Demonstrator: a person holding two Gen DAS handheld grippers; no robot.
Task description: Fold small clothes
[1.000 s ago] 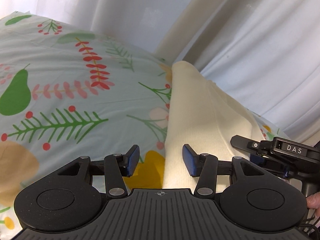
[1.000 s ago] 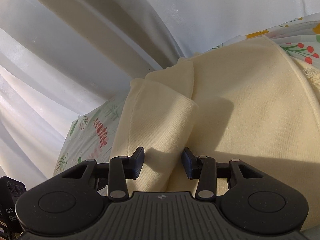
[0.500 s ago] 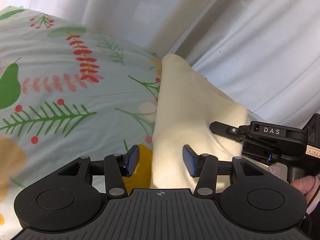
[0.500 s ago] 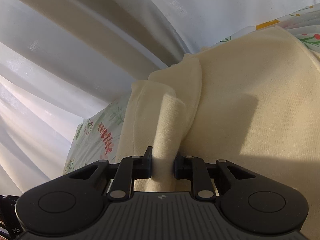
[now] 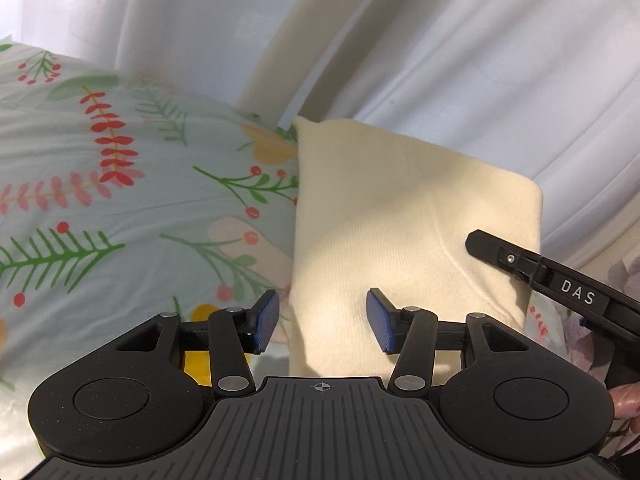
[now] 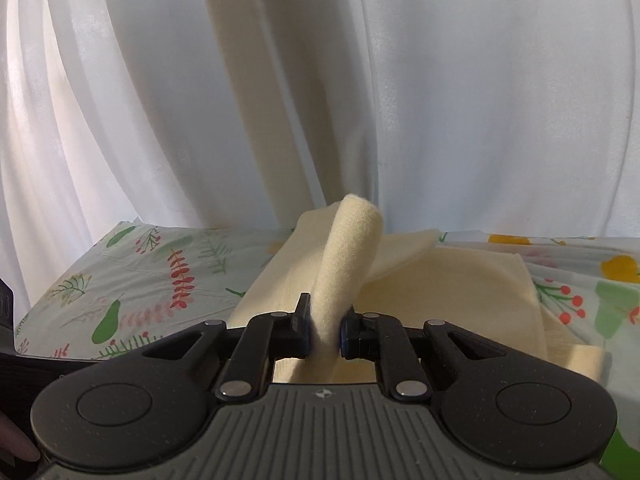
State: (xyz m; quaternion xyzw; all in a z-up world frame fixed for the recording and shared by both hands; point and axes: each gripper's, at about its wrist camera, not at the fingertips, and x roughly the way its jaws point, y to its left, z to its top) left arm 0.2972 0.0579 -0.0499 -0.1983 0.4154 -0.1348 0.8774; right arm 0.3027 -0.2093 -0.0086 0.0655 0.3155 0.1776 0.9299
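The cream garment (image 6: 448,292) lies on the floral sheet (image 5: 120,208), with white curtains (image 6: 480,100) hanging behind it. The right gripper (image 6: 325,328) has its fingers (image 6: 301,322) closing on a raised fold of the cream garment: the cloth is pinched between the pads and stands up from them in a rounded ridge, then drapes forward onto the rest of the garment, which spreads ahead of the fingers and off to their right. The left gripper (image 5: 322,322) hangs with its fingers (image 5: 266,322) apart and nothing pressed between the blue pads; the garment's near edge sits under the gap, with the right-hand pad over cloth and the left-hand pad over bare sheet. From the left wrist view, the right gripper's black arm reaches in from the right, its tip lying over the garment's right part, ahead of and to the right of the left fingers
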